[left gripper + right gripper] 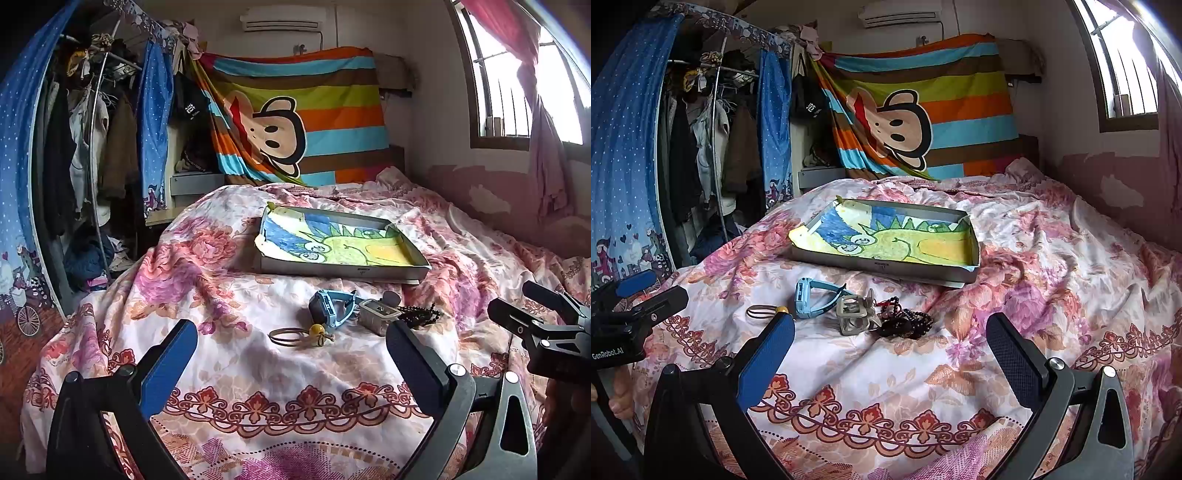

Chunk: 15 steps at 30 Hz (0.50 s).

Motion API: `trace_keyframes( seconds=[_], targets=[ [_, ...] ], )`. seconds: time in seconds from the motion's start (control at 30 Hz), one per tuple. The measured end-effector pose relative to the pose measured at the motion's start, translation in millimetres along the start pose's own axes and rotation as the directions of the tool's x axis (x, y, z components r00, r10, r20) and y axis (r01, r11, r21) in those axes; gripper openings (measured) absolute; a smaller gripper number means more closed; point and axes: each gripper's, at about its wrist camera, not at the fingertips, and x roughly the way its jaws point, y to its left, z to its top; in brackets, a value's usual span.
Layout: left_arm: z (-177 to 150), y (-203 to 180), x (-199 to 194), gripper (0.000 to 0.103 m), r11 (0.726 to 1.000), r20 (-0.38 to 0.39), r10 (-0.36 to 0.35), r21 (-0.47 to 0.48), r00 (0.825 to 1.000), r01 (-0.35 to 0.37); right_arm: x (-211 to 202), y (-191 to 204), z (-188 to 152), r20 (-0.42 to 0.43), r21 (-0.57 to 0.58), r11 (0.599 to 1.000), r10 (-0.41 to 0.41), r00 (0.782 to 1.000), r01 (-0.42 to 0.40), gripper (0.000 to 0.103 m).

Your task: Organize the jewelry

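Note:
Jewelry lies in a cluster on the floral bedspread: a hair tie with a yellow bead [300, 335] [764, 312], a light blue watch [330, 308] [816, 300], a grey hair claw clip [378, 314] [855, 312] and a dark bead bracelet [421, 315] [907, 322]. Behind them sits a shallow grey tray [343, 274] [886, 266] lined with a dinosaur drawing. My left gripper [291, 350] is open and empty, just short of the hair tie. My right gripper [890, 343] is open and empty, just short of the clip and beads.
The bed [258, 387] fills the middle. An open wardrobe with hanging clothes [92, 147] stands at the left. A striped monkey cloth [295, 118] hangs behind the bed. A window with pink curtain [517, 74] is at the right.

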Motion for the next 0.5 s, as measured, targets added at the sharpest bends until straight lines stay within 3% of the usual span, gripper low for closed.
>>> trace_keyframes(
  seconds=[0.5],
  targets=[
    [0.0,-1.1,-0.3,0.103,1.000,0.001,0.002,0.004,1.000,-0.002,0.8,-2.9,0.2,-0.005,0.005,1.000,0.001,1.000,-0.001,0.102]
  ],
)
